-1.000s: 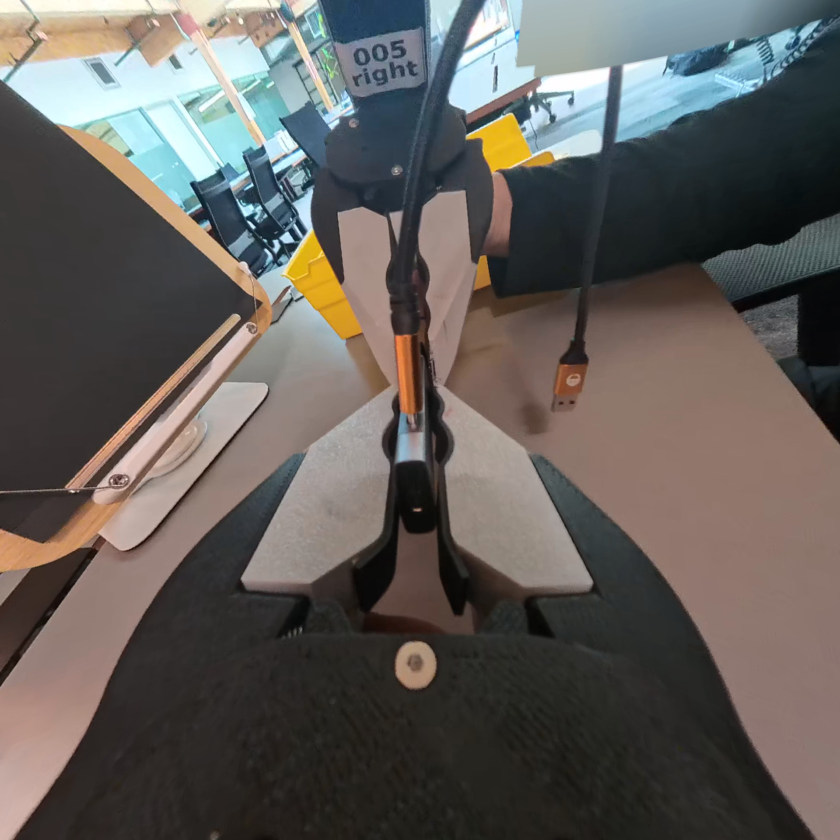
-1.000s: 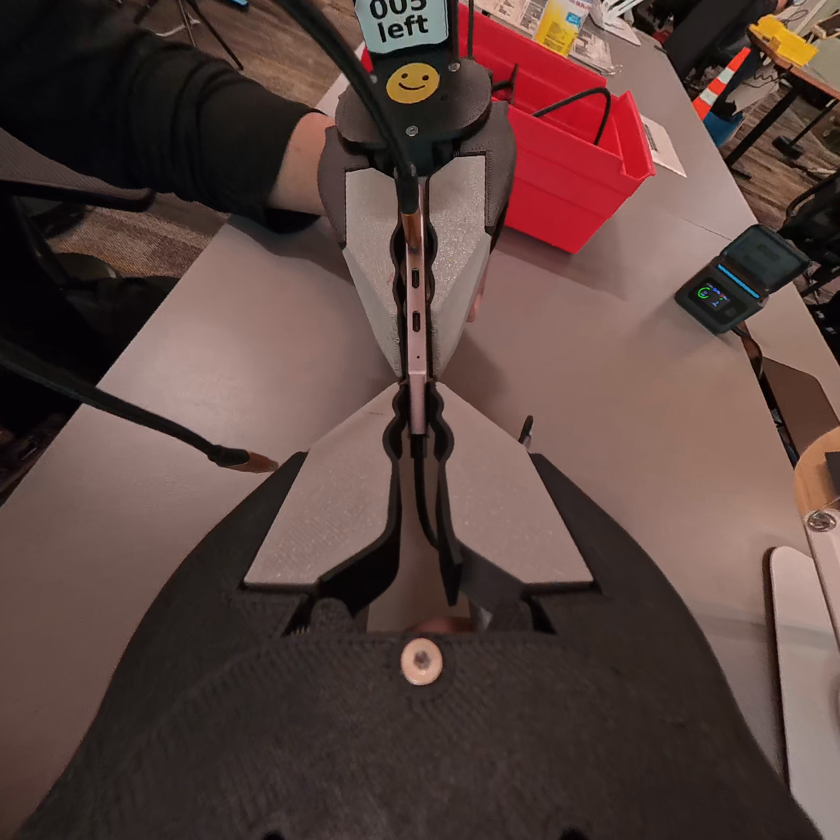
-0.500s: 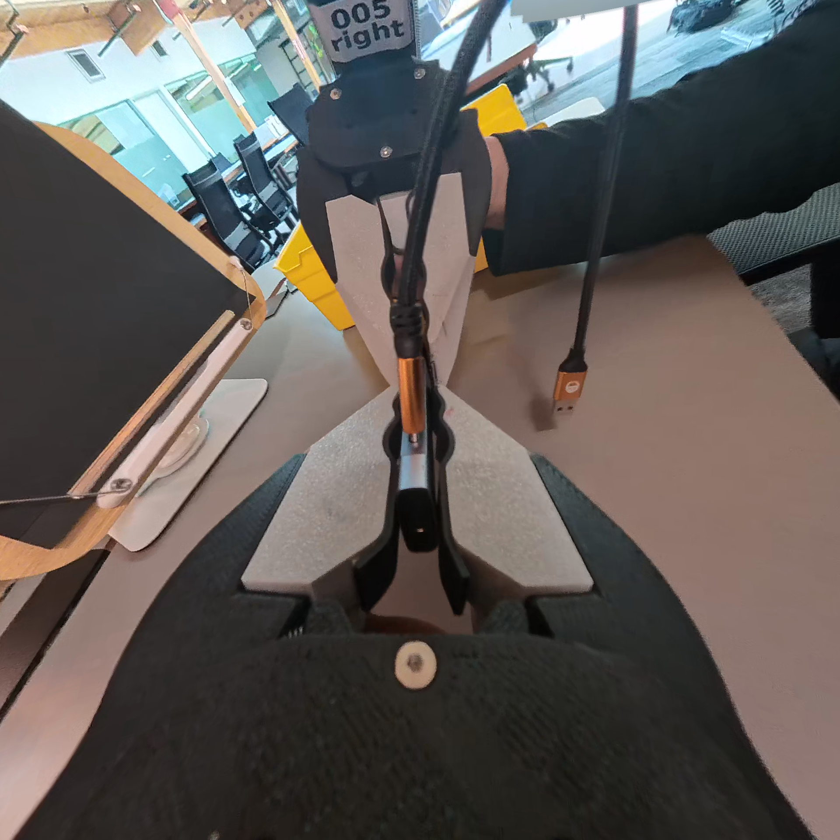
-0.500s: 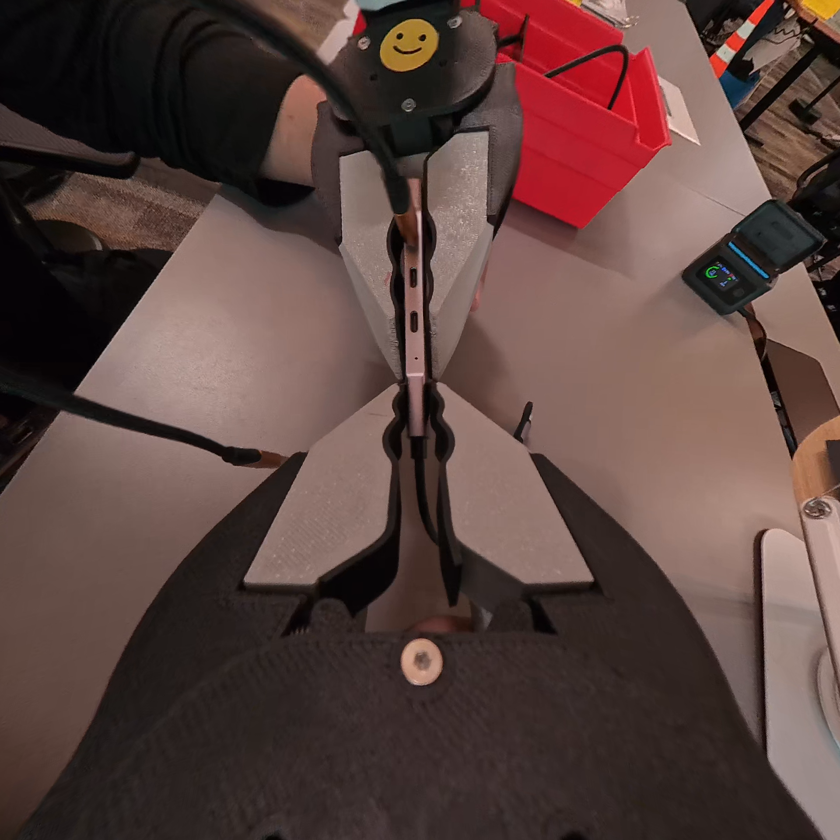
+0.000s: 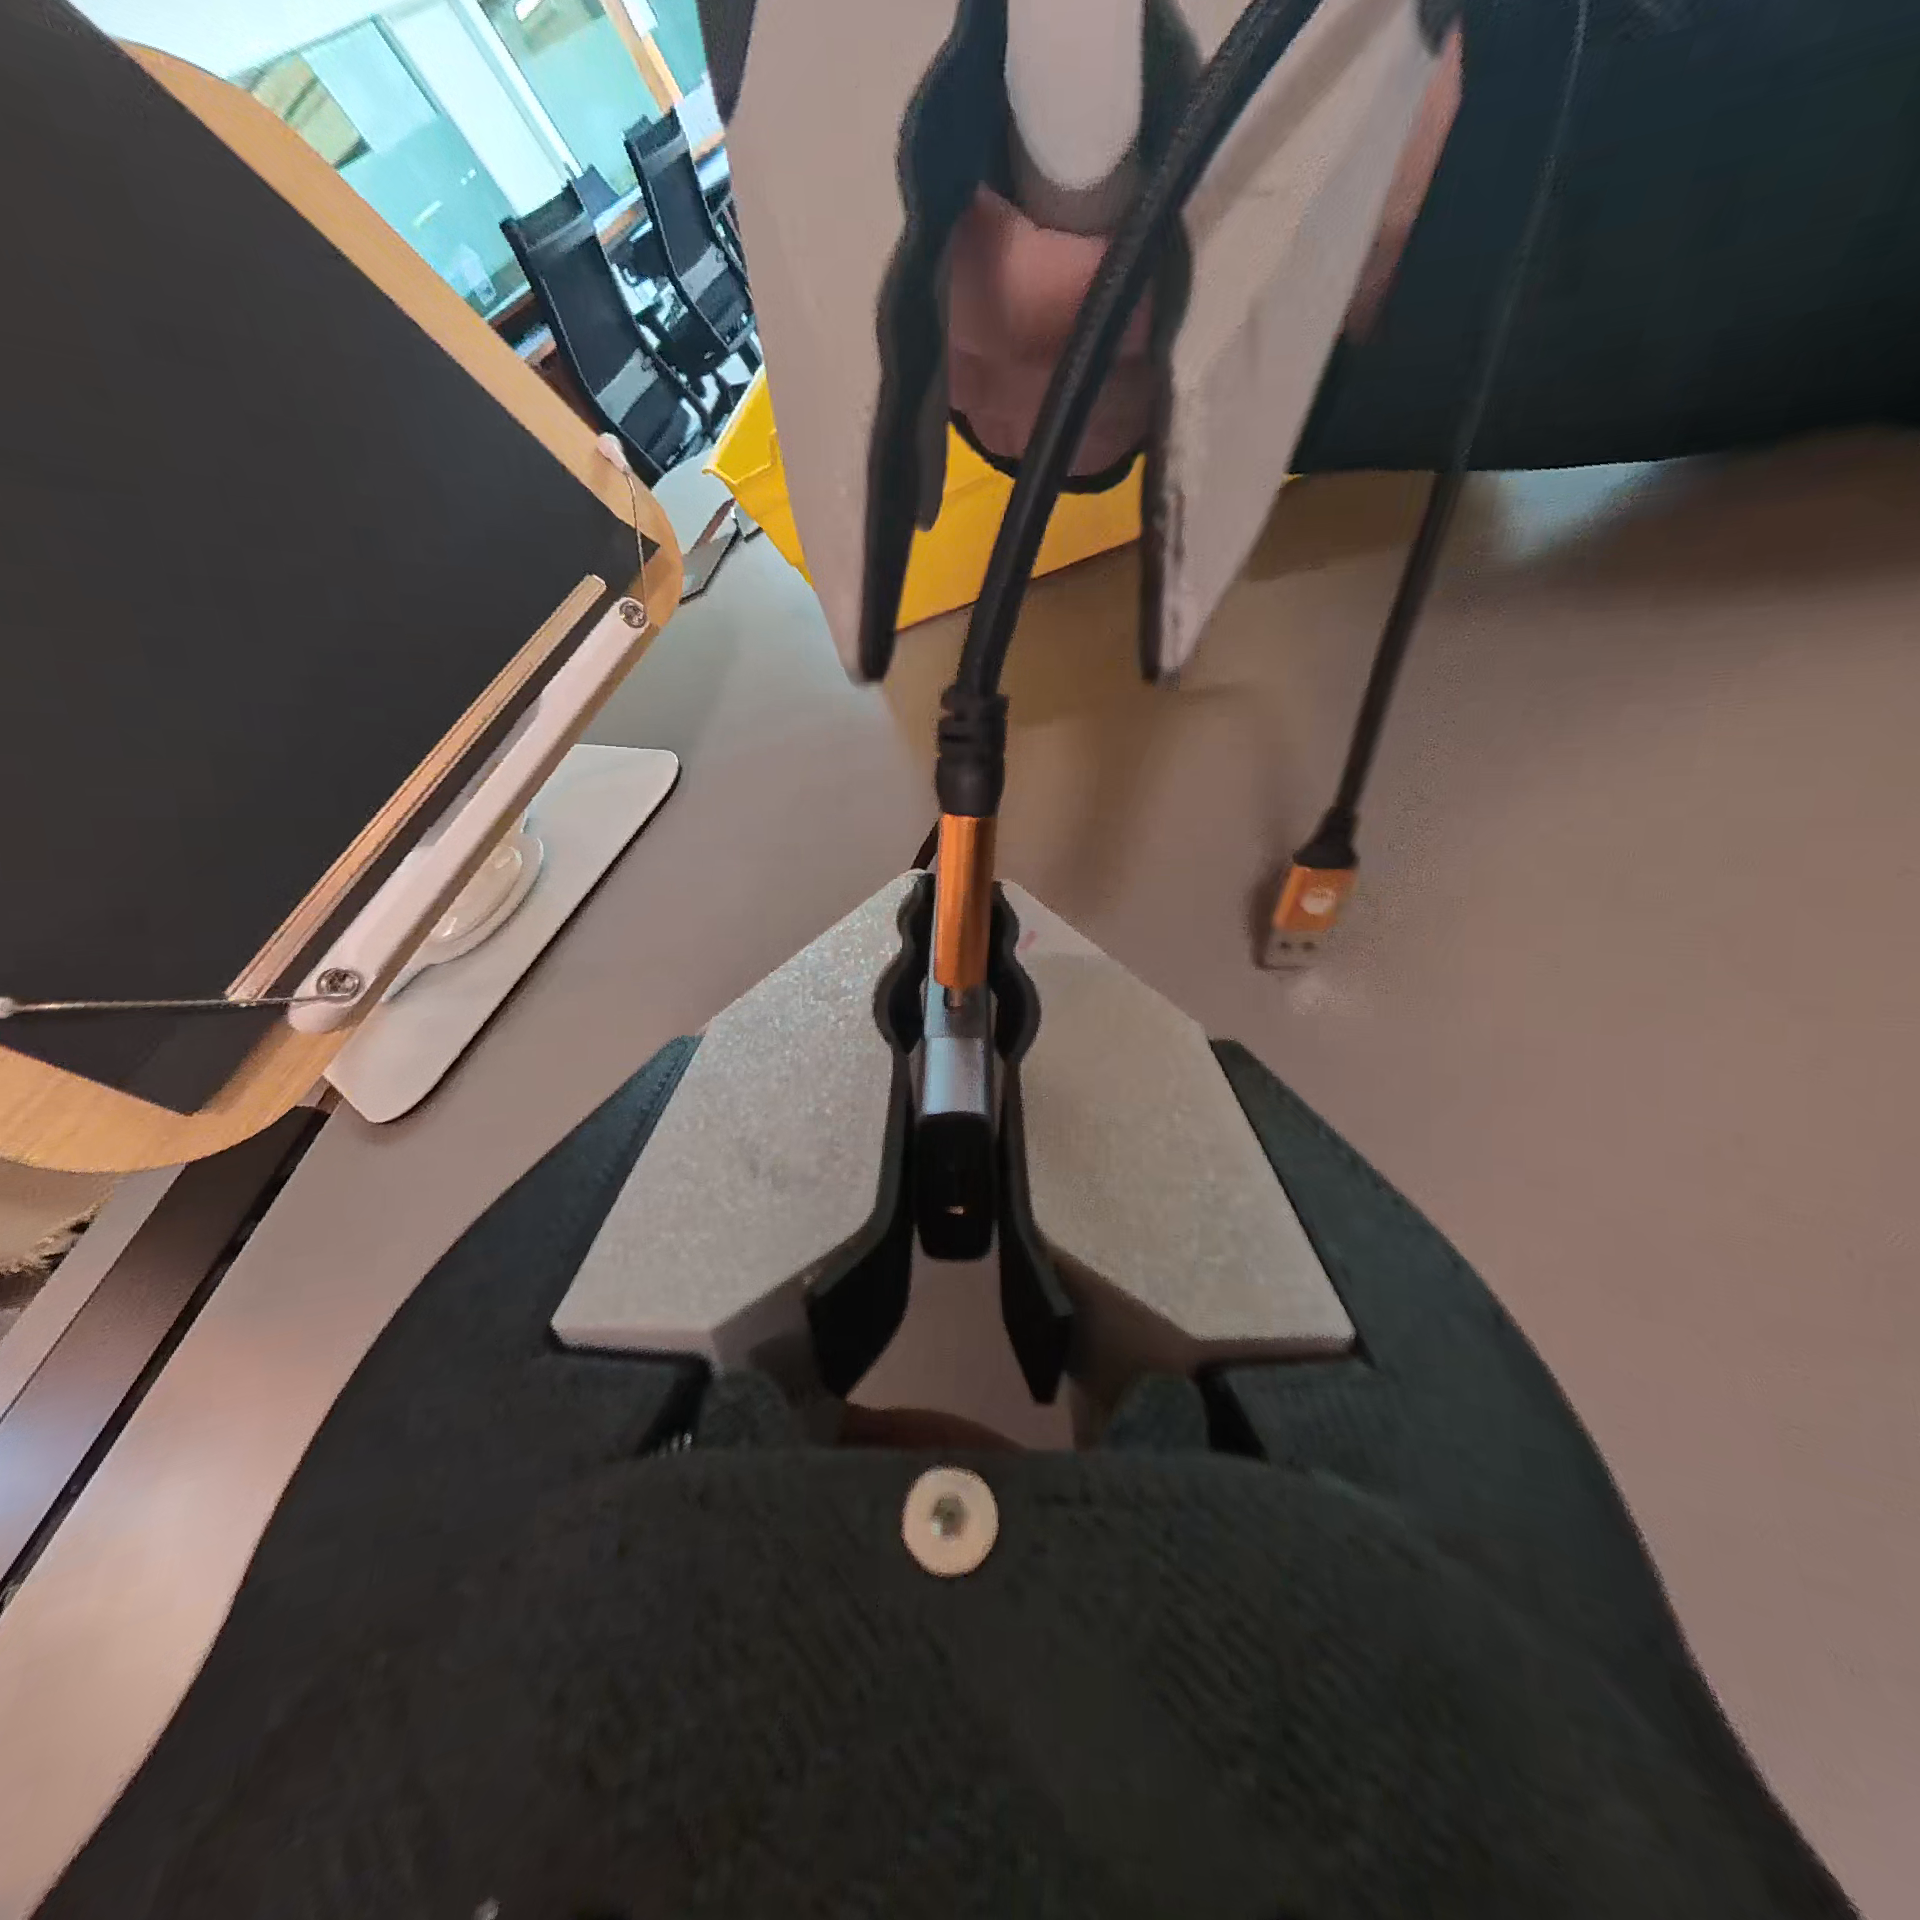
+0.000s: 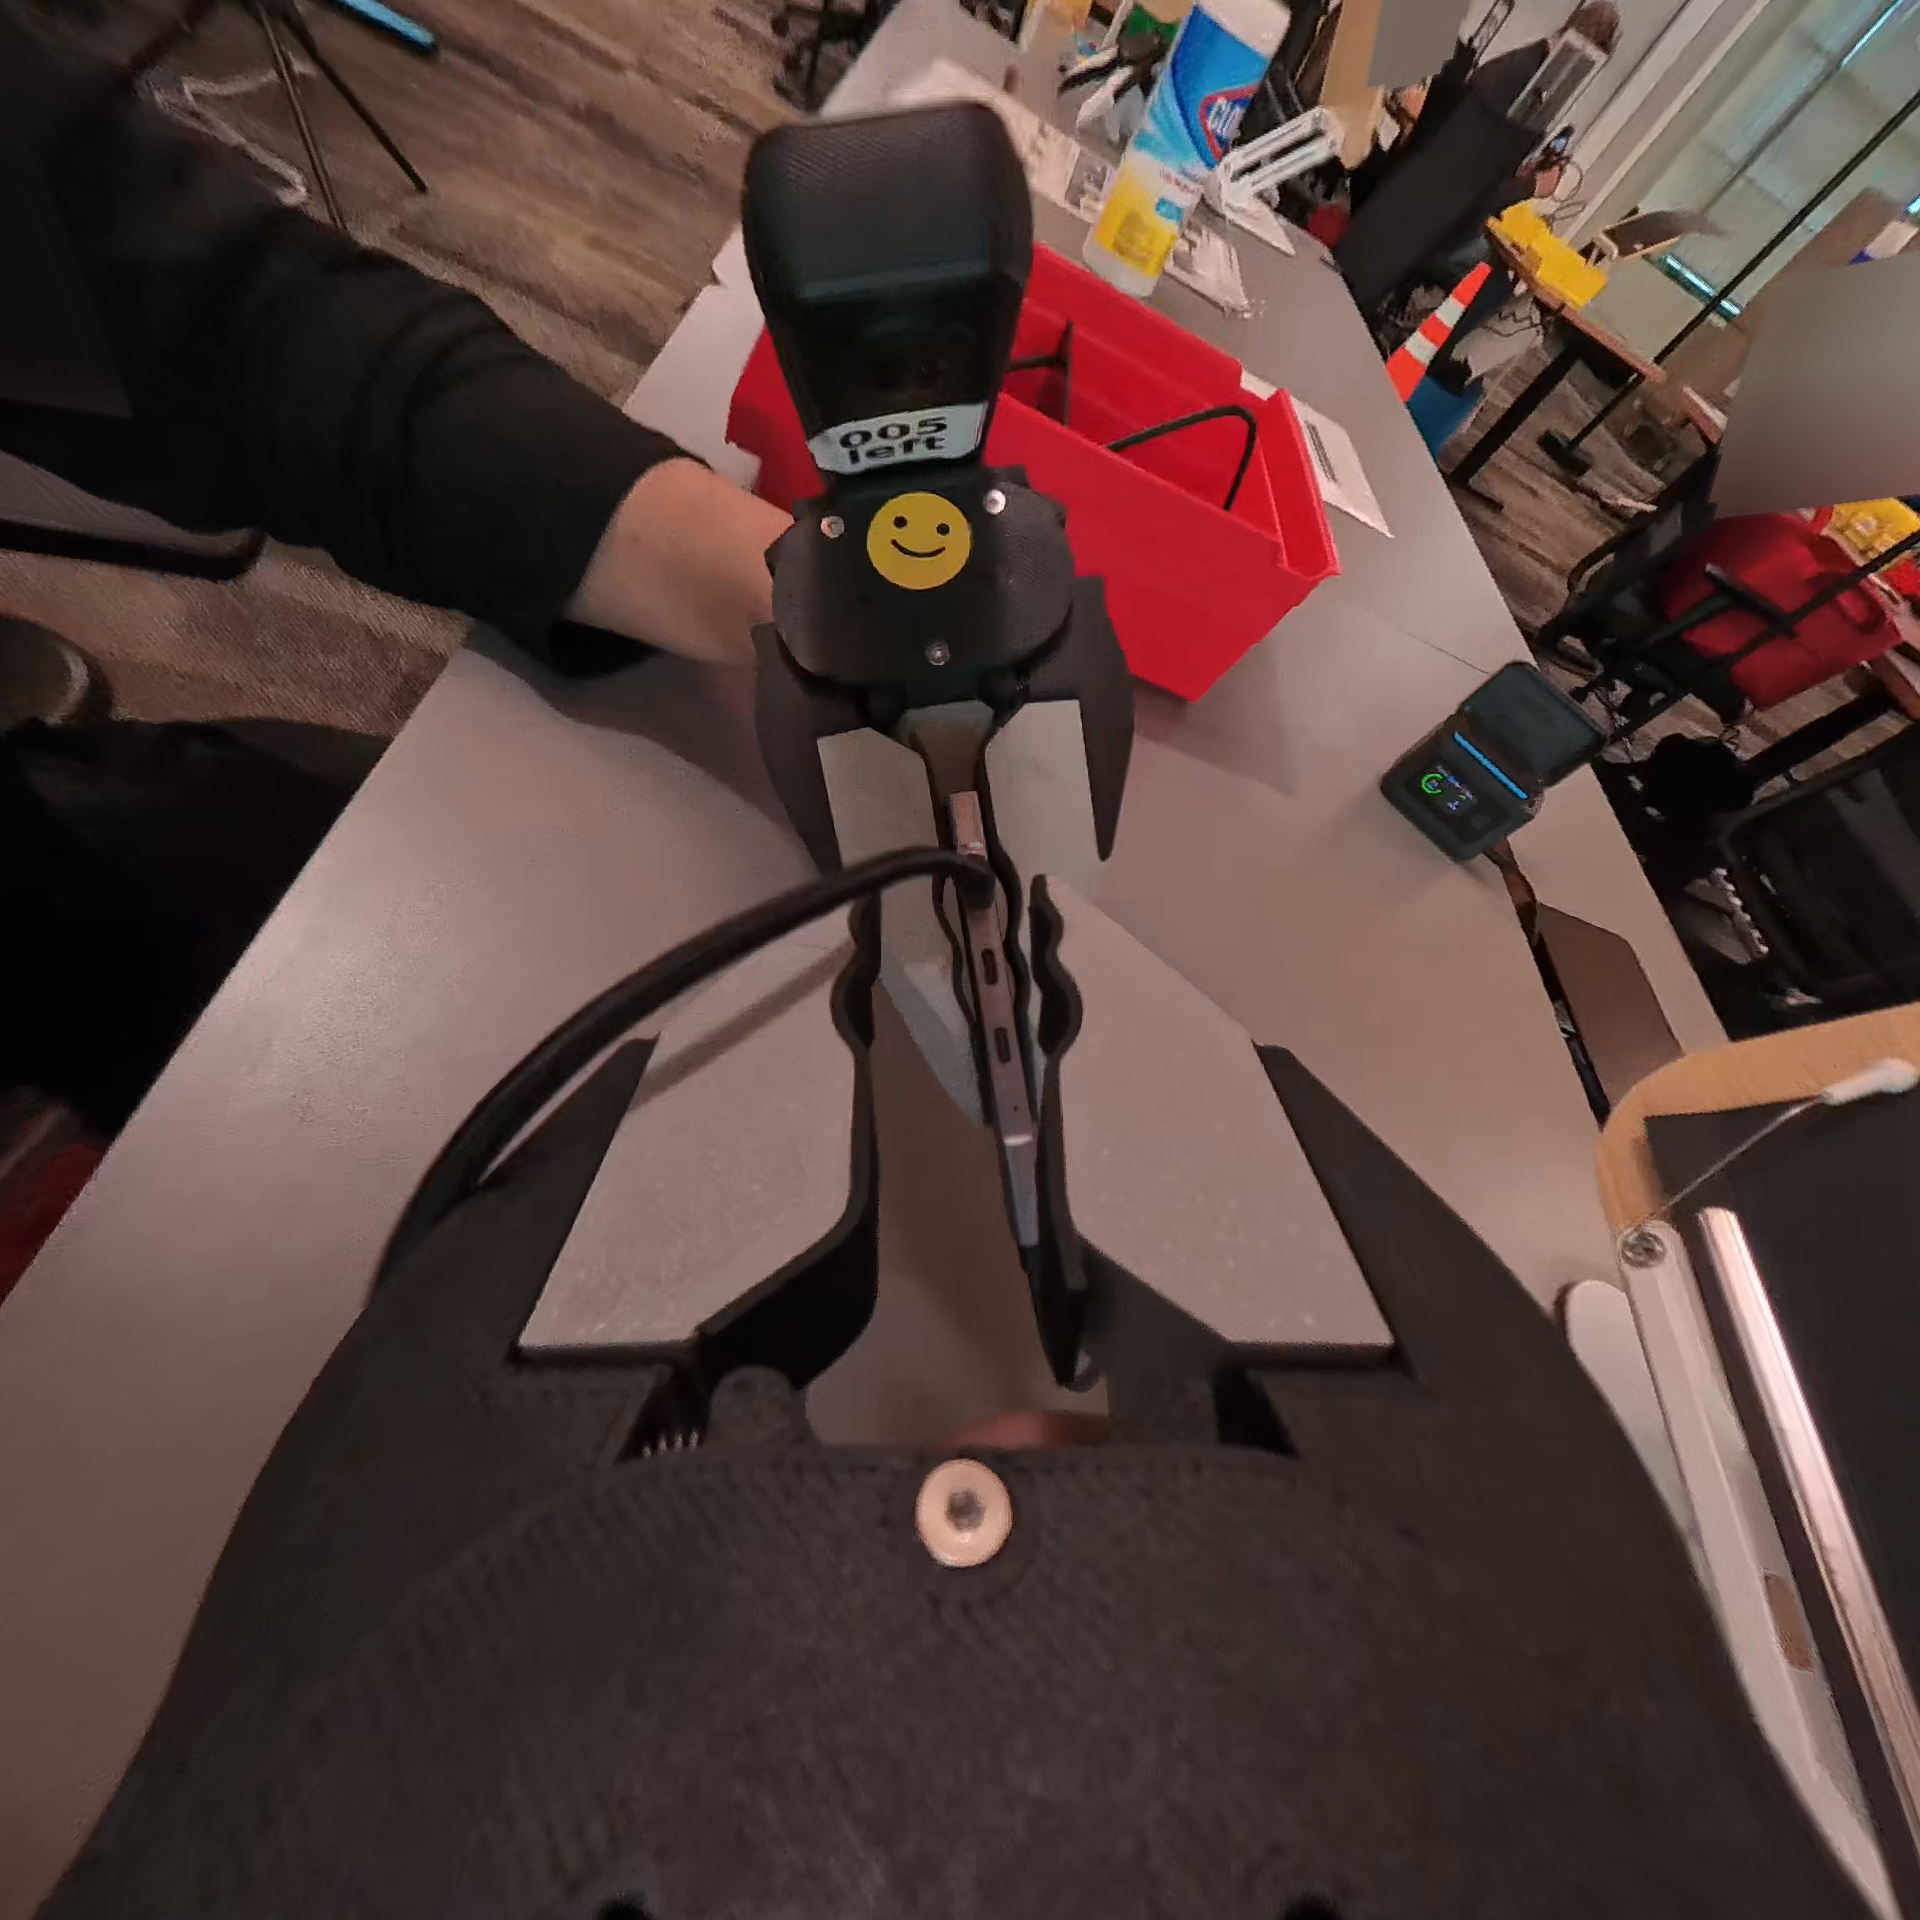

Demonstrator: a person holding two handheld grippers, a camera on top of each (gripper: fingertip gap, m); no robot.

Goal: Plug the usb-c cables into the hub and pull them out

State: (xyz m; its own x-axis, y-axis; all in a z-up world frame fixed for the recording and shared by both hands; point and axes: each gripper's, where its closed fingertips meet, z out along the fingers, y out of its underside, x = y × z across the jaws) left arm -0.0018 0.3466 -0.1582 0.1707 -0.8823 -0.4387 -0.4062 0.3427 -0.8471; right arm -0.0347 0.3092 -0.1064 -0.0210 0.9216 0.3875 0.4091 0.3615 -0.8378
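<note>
My left gripper (image 5: 961, 899) is shut on a slim grey hub (image 5: 951, 1081), held edge-on above the table. A black braided cable's orange USB-C plug (image 5: 961, 904) sits in the hub's edge, with a bit of its metal tip showing. My right gripper (image 6: 951, 914) is open, its fingers on either side of the hub (image 6: 1003, 1039) and not gripping. The cable (image 6: 675, 966) curves off to the left. In the left wrist view the right gripper (image 5: 1013, 665) hangs open above the plug. The cable's other end, an orange USB-A plug (image 5: 1309, 914), dangles over the table.
A dark screen in a wooden frame (image 5: 260, 520) stands at the left on a white base (image 5: 499, 914). A yellow bin (image 5: 997, 520) sits behind. A red bin (image 6: 1143, 540) and a small black device with a lit screen (image 6: 1486, 769) are on the grey table (image 6: 520, 883). There is about 7 cm between the tips of the two grippers.
My right gripper has opened and let go of the orange plug, then drawn back and up. The plug stays in the hub. My left gripper still holds the hub.
</note>
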